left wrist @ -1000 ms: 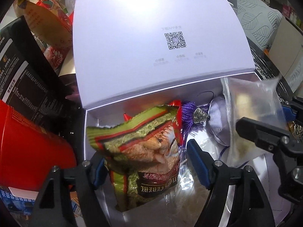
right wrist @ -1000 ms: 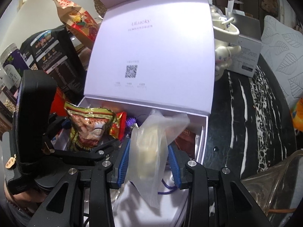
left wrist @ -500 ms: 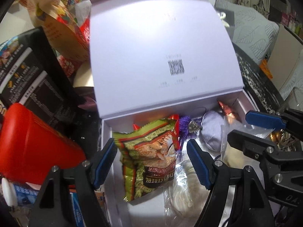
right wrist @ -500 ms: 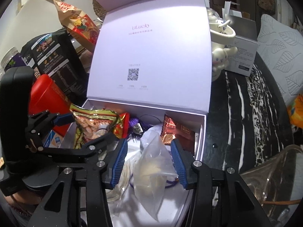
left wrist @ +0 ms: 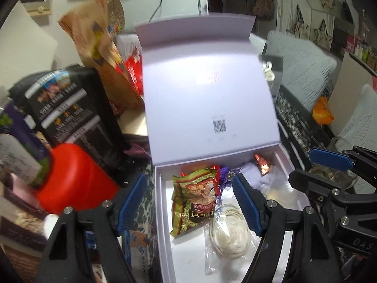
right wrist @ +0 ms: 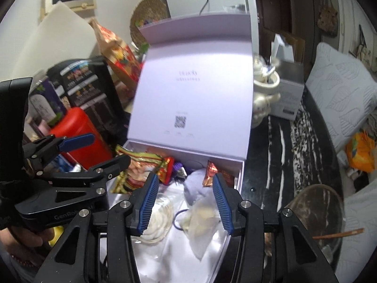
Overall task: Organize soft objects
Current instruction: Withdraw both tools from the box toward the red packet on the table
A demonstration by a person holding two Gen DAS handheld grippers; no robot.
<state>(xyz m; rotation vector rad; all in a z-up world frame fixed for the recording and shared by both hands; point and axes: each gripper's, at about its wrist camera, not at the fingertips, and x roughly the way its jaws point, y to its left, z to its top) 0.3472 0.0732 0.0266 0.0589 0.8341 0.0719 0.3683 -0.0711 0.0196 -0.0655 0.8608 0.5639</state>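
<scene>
Your left tool [left wrist: 189, 204] open, empty | right tool [right wrist: 186, 204] opening, clear bag [right wrist: 200, 221] loose below in box [left wrist: 165, 212], lower centre | risk: lid [right wrist: 195, 89] drops, or tool snags bag.

Both my grippers angled down, side by side: left gripper [left wrist: 189, 202] w/ jaws apart, nothing between the pads; right gripper [right wrist: 186, 202] jaws opening, pads clear of anything; a hand [right wrist: 28, 235] grips the left unit's handle at lower left
</scene>
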